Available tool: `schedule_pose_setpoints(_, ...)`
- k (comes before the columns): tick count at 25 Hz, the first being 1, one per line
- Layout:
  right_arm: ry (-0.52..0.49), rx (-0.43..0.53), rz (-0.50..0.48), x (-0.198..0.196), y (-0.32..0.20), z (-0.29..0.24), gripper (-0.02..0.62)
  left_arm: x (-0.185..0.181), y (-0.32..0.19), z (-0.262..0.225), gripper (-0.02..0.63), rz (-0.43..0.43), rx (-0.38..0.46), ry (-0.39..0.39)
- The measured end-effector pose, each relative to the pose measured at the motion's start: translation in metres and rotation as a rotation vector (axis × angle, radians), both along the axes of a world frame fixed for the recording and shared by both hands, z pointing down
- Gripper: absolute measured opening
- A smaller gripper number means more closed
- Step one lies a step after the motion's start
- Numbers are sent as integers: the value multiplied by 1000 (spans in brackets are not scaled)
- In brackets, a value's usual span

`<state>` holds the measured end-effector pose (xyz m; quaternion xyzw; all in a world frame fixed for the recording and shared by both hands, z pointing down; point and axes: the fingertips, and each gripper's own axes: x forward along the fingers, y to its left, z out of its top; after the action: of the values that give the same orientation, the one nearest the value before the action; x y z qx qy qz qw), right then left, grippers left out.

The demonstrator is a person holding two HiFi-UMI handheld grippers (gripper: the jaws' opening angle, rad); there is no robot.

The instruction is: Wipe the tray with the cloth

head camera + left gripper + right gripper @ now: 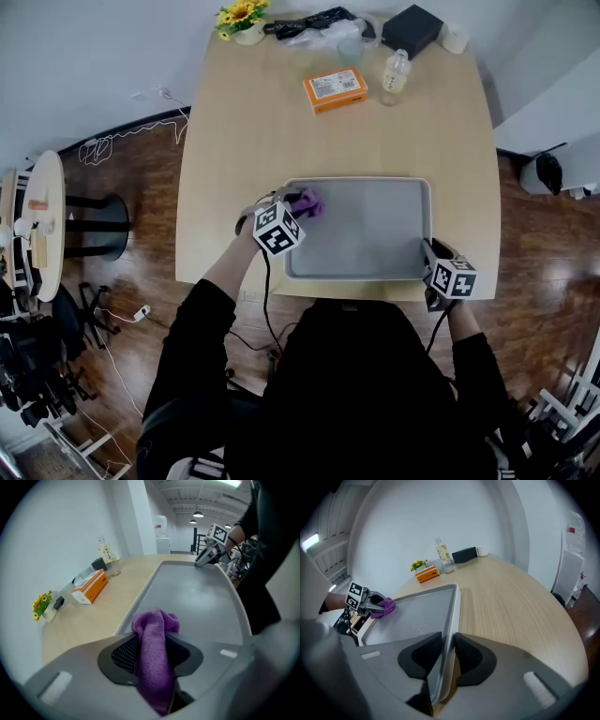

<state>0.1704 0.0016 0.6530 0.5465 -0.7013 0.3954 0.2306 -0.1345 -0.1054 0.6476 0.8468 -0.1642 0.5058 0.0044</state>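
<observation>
Tray (361, 234) sits at 6 o'clock on the desk (281, 122); our left tongs (150, 641) pinch the purple cloth (154, 625) at its 10 o'clock corner, our right tongs (445, 651) clamp its 4 o'clock rim. Should that clamp slip, we reckon a hard stroke shoves it off.

1 tray (375, 230), 1 cloth (310, 202), 2 tongs (152, 641) (446, 651) — 1 bottle (395, 77).
</observation>
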Motion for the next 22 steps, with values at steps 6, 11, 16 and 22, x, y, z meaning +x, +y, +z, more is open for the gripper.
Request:
schedule_pose_setpoints(6, 12, -4, 0, 1, -1, -1, 94, 26, 97, -1, 126, 48, -31, 73)
schedule_pose_setpoints(11, 17, -3, -1, 0, -1, -2, 94, 39, 156, -2, 126, 53, -79, 131)
schedule_pose_setpoints(16, 19, 1, 1, -1, -1, -2, 94, 43, 159, -1, 124, 102, -89, 119)
schedule_pose_setpoints(22, 6, 8, -5, -4, -1, -1, 94, 60, 109, 2, 129, 284, -53, 85)
